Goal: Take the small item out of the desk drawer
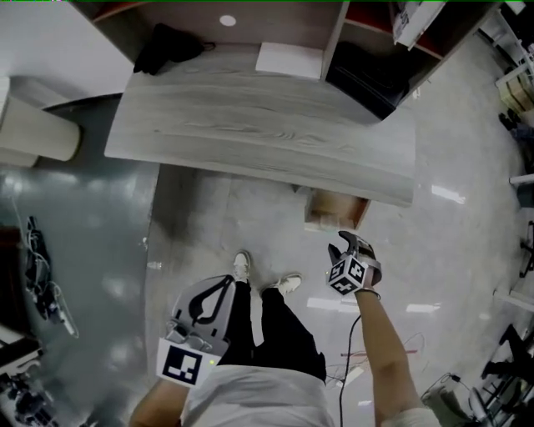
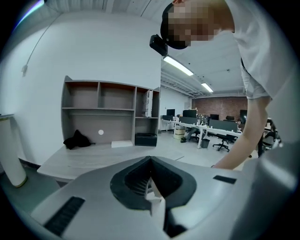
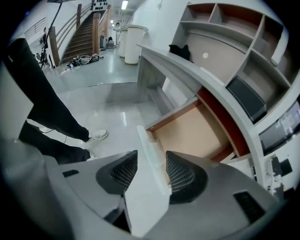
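Hanging open under the desk [image 1: 267,125], toward the right of the head view, the drawer [image 1: 334,208] shows a bare tan bottom with reddish-brown side walls. I can't make out the small item in any view (the back of the drawer is hidden under the desktop).

The right gripper [image 1: 350,246] is just in front of the drawer. Its jaws are spread, with the pale edge of the drawer front [image 3: 152,157] standing between them. The pads are not clamped on it; a gap shows on the left side.

The left gripper [image 1: 219,288] is held low by the person's left leg, well away from the drawer. Its jaws are pressed together with nothing between them.

On the desktop:
- a black bundle [image 1: 167,46] at the back left
- a white flat piece [image 1: 288,60] near the back, right of the middle

Both sit against the hutch shelves [image 2: 110,112]. A black box [image 1: 367,79] sits in the hutch's lower right compartment, and a round white dot [image 1: 227,20] is on the hutch's back panel.

Elsewhere:
- a white cylinder bin [image 1: 37,133] stands left of the desk
- the person's white shoes [image 1: 288,283] are on the glossy floor between the two grippers, near the drawer but apart from it
- a thin cable [image 1: 346,350] trails down beside the right forearm
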Tool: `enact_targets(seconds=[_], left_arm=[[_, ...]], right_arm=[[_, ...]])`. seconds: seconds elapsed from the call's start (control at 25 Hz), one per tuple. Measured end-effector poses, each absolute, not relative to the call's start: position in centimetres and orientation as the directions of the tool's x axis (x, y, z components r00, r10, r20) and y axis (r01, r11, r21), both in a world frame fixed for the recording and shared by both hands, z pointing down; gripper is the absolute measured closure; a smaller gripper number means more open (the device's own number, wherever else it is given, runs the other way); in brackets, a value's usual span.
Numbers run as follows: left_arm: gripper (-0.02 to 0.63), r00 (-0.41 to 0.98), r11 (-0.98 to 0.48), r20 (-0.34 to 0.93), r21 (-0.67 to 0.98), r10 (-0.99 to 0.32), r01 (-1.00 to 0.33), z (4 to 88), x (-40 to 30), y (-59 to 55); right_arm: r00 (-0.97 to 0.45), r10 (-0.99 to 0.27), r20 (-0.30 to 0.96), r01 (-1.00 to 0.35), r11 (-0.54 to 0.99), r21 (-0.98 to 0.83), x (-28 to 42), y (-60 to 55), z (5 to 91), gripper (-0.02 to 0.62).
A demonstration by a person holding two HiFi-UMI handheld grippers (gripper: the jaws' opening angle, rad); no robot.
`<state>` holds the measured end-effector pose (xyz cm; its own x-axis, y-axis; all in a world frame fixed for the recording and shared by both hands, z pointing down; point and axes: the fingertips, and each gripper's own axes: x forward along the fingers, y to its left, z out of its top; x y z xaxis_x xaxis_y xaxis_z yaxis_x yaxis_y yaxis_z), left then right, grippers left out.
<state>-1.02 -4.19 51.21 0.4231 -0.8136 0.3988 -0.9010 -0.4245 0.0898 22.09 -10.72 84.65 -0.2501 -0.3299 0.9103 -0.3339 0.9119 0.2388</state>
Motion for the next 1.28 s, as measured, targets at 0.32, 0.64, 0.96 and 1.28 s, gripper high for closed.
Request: enact_targets(seconds=[0.32, 0.64, 0.96, 1.28], left_arm=[[0.589, 0.377, -0.385, 0.461, 0.080, -0.804, -0.919, 53.1, -2.6, -2.3], [0.589, 0.355, -0.364, 0.506, 0.086, -0.786, -0.927, 55.2, -3.6, -0.2], [0.589, 0.375, -0.376, 0.492, 0.101, -0.785, -0.921, 55.7, -4.0, 0.1], [0.589, 0.425, -0.417, 0.446, 0.121, -0.788, -0.901, 54.3, -3.6, -1.2]], right_arm=[[-0.183, -0.251, 0.951, -0.251, 0.947, 0.201, 21.3, -11.7, 90.2, 0.354], [-0.141, -0.178, 0.974, -0.157, 0.975, 0.156, 20.1, -11.6, 93.7, 0.354], [-0.134, -0.228, 0.964, -0.146, 0.967, 0.208, 20.1, -11.8, 92.6, 0.495], [-0.122, -0.268, 0.956, -0.184, 0.952, 0.243, 20.9, -11.7, 90.0, 0.541]])
